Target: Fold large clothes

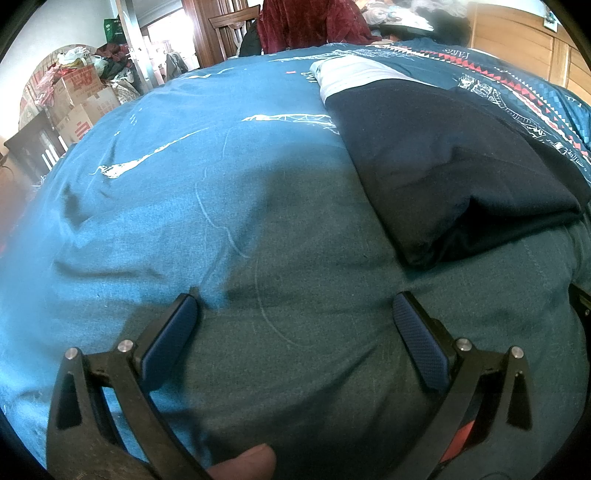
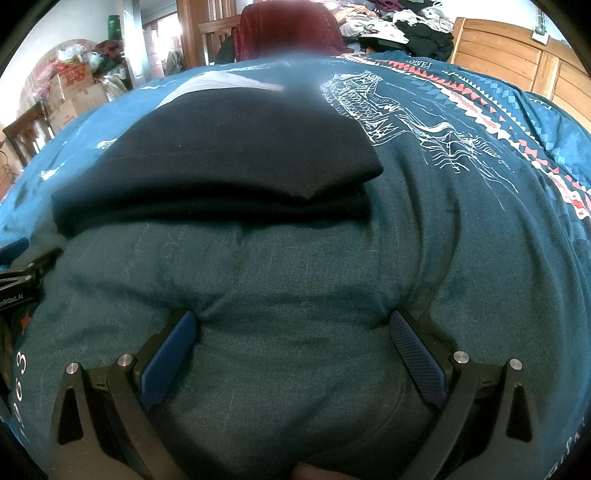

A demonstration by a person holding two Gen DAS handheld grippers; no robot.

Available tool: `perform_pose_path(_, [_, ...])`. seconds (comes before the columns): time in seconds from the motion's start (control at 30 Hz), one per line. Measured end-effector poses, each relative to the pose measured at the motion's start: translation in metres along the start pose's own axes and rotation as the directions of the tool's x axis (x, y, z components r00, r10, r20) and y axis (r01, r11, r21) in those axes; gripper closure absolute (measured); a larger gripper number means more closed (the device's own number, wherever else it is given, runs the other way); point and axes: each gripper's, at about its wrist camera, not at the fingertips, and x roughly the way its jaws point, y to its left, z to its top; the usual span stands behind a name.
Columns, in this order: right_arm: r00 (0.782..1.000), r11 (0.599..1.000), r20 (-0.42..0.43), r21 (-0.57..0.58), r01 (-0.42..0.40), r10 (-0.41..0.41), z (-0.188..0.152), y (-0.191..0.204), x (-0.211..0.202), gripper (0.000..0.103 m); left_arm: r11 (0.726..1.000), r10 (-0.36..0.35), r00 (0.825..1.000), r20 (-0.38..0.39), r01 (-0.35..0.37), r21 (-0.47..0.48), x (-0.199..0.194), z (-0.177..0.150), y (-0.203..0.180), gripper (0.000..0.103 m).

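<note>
A dark navy garment (image 1: 450,162) lies folded in layers on the teal bed cover (image 1: 184,166), with a white part (image 1: 354,74) at its far end. In the right wrist view the garment (image 2: 229,158) lies straight ahead. My left gripper (image 1: 295,310) is open and empty, low over the cover, to the left of and nearer than the garment's near corner. My right gripper (image 2: 295,328) is open and empty, over the cover (image 2: 295,277) just short of the garment's near edge. The left gripper's edge (image 2: 18,273) shows at the far left of the right wrist view.
Cardboard boxes and bags (image 1: 81,99) pile up beyond the bed's left side. A dark red garment hangs over a chair (image 2: 288,29) past the far edge. A wooden headboard (image 2: 517,62) stands at the right, with loose clothes (image 2: 406,22) heaped behind it.
</note>
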Motion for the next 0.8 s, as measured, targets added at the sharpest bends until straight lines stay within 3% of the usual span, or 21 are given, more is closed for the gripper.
perform_pose_path(0.8, [1.000, 1.000, 0.004, -0.005, 0.006, -0.006, -0.0006, 0.0002, -0.0005, 0.000, 1.000, -0.005, 1.000, 0.000, 0.005, -0.006, -0.0009, -0.0006, 0.0017, 0.000])
